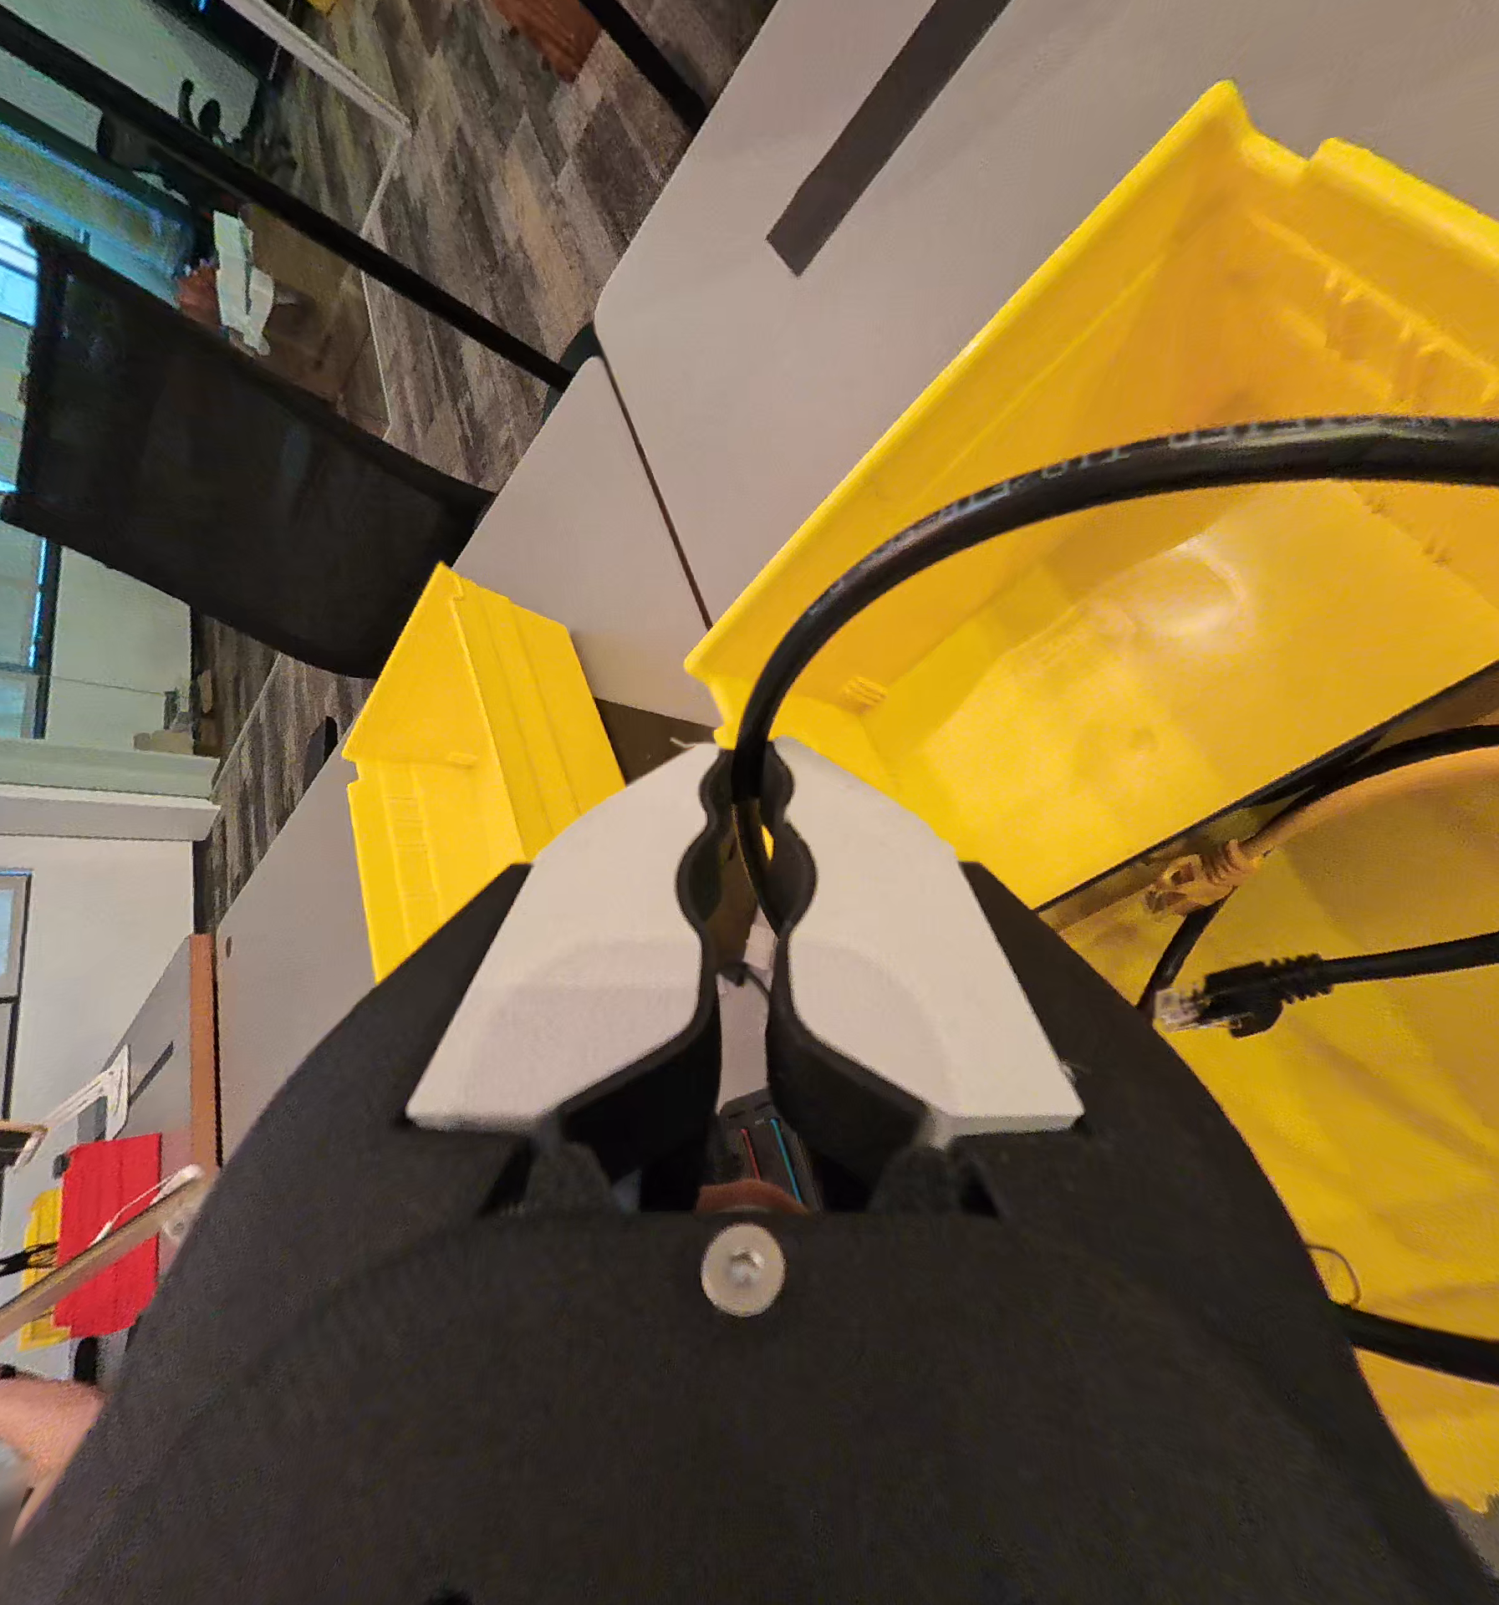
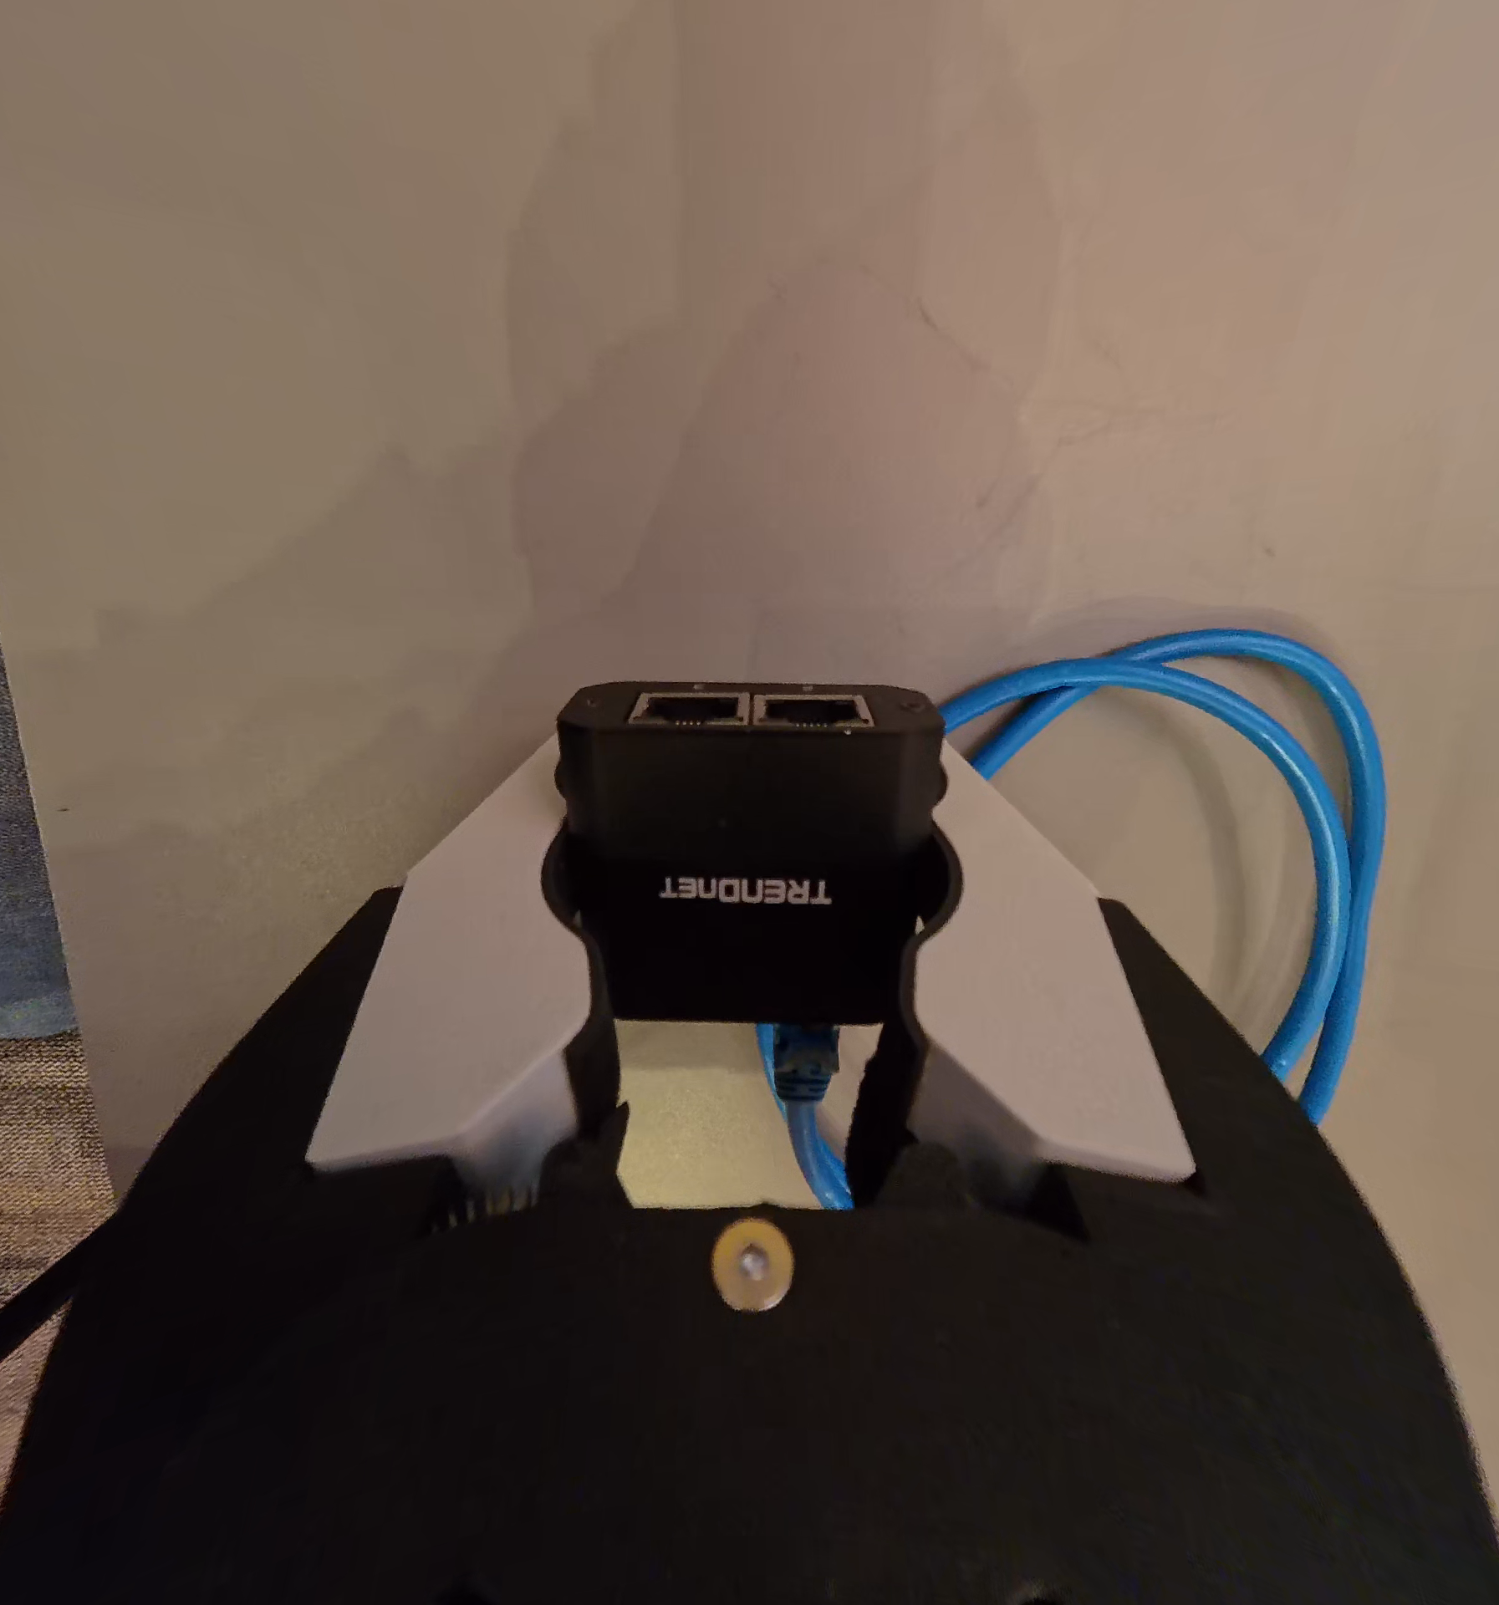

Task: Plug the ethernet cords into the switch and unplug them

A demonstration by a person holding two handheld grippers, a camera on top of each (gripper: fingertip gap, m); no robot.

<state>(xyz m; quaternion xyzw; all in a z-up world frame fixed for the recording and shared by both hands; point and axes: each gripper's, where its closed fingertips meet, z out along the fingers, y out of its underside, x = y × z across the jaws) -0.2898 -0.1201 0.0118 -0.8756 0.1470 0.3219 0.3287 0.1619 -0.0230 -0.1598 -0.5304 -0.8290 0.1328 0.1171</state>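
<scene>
Where the right gripper (image 2: 750,773) is seen in the right wrist view, a black switch (image 2: 746,834) is found clamped between its two fingers, held by the side walls with the port end pointing away from the camera. Two empty ports (image 2: 750,710) are seen side by side on that far end, metal-framed, with nothing plugged in. White lettering is borne on the top face. A blue cord (image 2: 1301,834) is looped on the pale table (image 2: 381,434) just right of the switch, and its blue plug (image 2: 806,1060) is seen below the near end of the switch; whether it is seated there cannot be told. Ahead of the ports the table surface lies open. The table's left edge, with carpet beyond, is seen at the far left.

In the left wrist view, the left gripper (image 1: 750,764) is found closed on a black cord (image 1: 1076,482), which is pinched at the fingertips and arcs up and away to the right edge of the picture. Which end is held cannot be told. A large yellow bin (image 1: 1076,347) is noted just beyond the fingertips, its rim close to the gripped point. Inside a second yellow space at lower right, a loose black plug (image 1: 1232,999) with a clear tip and a beige plug (image 1: 1206,873) are recorded, near each other but apart. A smaller yellow bin (image 1: 468,738) stands to the left of the fingers. White tabletops (image 1: 772,304) extend behind the bins.
</scene>
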